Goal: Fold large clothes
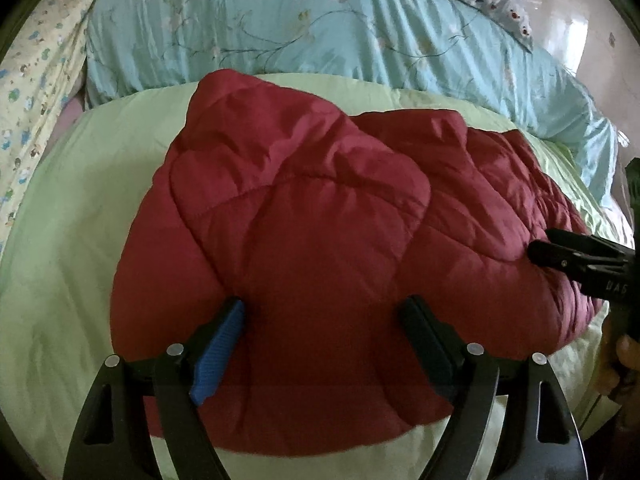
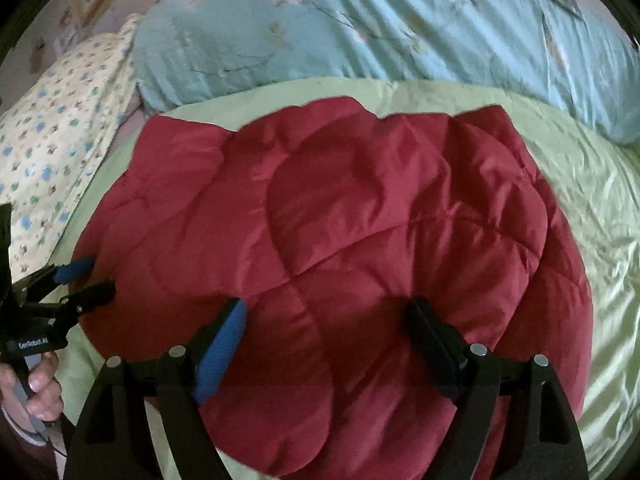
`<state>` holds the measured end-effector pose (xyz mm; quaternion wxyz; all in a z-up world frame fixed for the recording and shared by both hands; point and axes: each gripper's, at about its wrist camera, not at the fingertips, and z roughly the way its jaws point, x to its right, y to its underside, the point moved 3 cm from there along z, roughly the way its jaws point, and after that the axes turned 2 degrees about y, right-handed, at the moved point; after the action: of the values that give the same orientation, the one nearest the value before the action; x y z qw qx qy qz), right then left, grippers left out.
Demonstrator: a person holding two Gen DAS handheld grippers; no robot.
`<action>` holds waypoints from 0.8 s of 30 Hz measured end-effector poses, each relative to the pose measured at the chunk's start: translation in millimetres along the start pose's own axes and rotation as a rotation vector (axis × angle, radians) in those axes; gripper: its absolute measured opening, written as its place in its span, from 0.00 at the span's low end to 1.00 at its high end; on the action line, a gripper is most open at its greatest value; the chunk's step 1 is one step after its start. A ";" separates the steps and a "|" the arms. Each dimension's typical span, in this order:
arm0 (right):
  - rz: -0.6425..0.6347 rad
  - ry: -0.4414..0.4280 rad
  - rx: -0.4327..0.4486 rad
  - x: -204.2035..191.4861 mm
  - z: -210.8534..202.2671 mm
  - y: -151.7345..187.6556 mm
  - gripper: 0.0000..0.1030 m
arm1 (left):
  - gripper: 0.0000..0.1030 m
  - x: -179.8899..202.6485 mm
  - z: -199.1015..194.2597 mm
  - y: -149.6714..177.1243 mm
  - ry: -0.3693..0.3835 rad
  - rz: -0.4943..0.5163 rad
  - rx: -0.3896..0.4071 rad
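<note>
Left wrist view: the left claw (image 1: 324, 312) hangs over the near part of a red quilted coat (image 1: 320, 220), jaws spread wide, nothing pinched between them; whether the tips touch the fabric cannot be told. The coat lies bunched and partly folded on a pale green sheet (image 1: 60, 240) covering the bed. Beyond it, on the far side, runs a rolled light blue floral quilt (image 1: 260, 28); a yellow patterned pillow (image 1: 36, 80) sits far left. The right claw (image 1: 538, 246) enters from the right edge, tips at the coat's right end; contact uncertain. Right wrist view: the right claw (image 2: 326, 312) is likewise spread wide above the coat (image 2: 360, 220), gripping nothing. The left claw (image 2: 94, 276) shows at the left edge, jaws apart at the coat's left border, a hand (image 2: 36, 384) on its handle. Green sheet (image 2: 600, 240) visible right of the coat.
</note>
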<state>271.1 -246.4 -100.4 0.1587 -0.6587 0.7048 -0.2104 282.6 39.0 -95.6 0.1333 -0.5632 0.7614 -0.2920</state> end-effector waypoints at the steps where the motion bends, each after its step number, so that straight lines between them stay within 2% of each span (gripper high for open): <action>1: 0.009 0.004 -0.013 3.1 3.6 -3.4 0.82 | 0.80 -0.8 4.4 -4.4 0.001 -0.006 -0.003; 6: 0.025 0.017 -0.068 10.1 16.3 -17.5 0.82 | 0.79 -5.0 25.0 -24.6 0.001 -0.032 -0.027; 14: 0.110 0.065 -0.102 39.7 43.3 -53.3 0.82 | 0.79 -12.7 61.0 -66.2 -0.066 -0.061 -0.067; 20: 0.154 0.106 -0.108 62.9 63.2 -58.4 0.80 | 0.77 -21.3 95.5 -83.6 -0.110 -0.109 -0.081; 24: 0.198 0.102 -0.107 75.2 72.7 -59.5 0.80 | 0.77 -30.9 120.4 -94.6 -0.094 -0.159 -0.113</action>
<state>352.6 -330.1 -128.8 0.1072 -0.5818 0.7838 -0.1889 430.6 14.0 -138.8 0.1131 -0.6416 0.7225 -0.2315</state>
